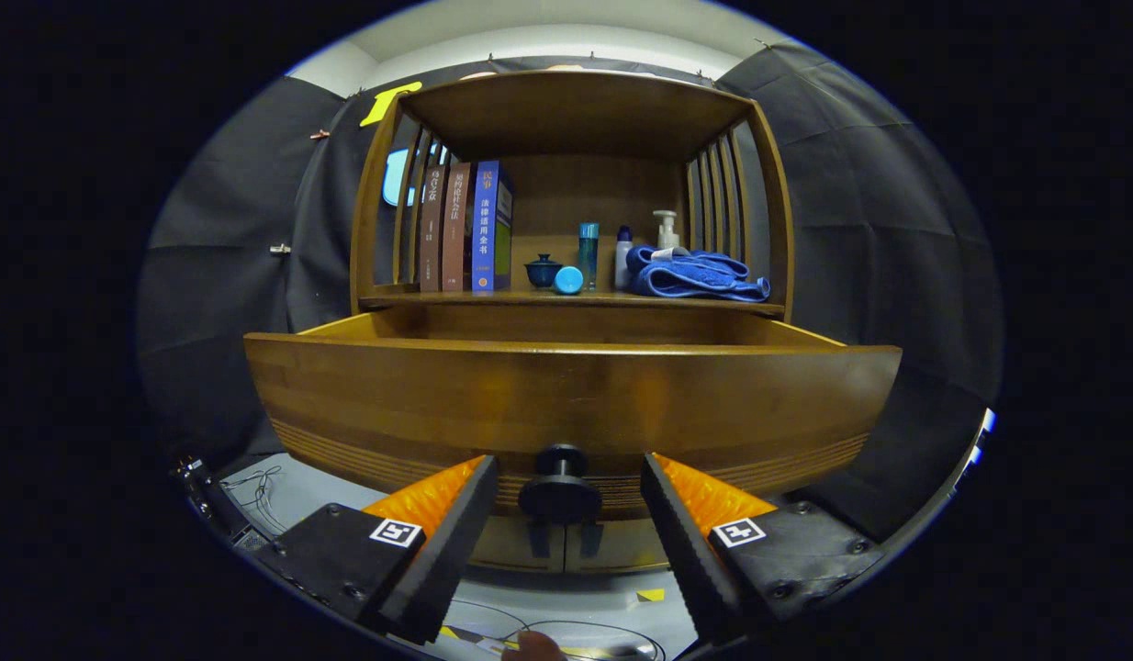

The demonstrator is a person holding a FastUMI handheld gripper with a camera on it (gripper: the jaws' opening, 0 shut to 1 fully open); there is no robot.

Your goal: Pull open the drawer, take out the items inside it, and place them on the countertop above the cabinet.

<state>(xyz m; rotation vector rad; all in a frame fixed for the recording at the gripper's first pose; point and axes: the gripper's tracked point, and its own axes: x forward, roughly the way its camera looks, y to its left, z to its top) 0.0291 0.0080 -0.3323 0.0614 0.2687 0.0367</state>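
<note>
A brown wooden drawer point(566, 395) stands pulled out of the cabinet toward me, its curved front panel facing the camera and hiding whatever lies inside. Its round black knob point(559, 487) sits low on the front, between my two fingers. My gripper point(566, 477) is open, one finger on each side of the knob with a gap to it on both sides. Above the drawer runs the countertop point(530, 298), which carries three upright books point(465, 229), a small dark teacup point(542, 271), a blue round lid point(568, 280), several bottles point(588, 243) and a folded blue towel point(695, 275).
A wooden hutch with slatted sides and a top shelf point(576, 106) roofs the countertop. Below the drawer are lower cabinet doors with dark handles point(566, 540). Cables point(254, 491) lie on the grey floor. A fingertip point(530, 647) shows beneath the fingers.
</note>
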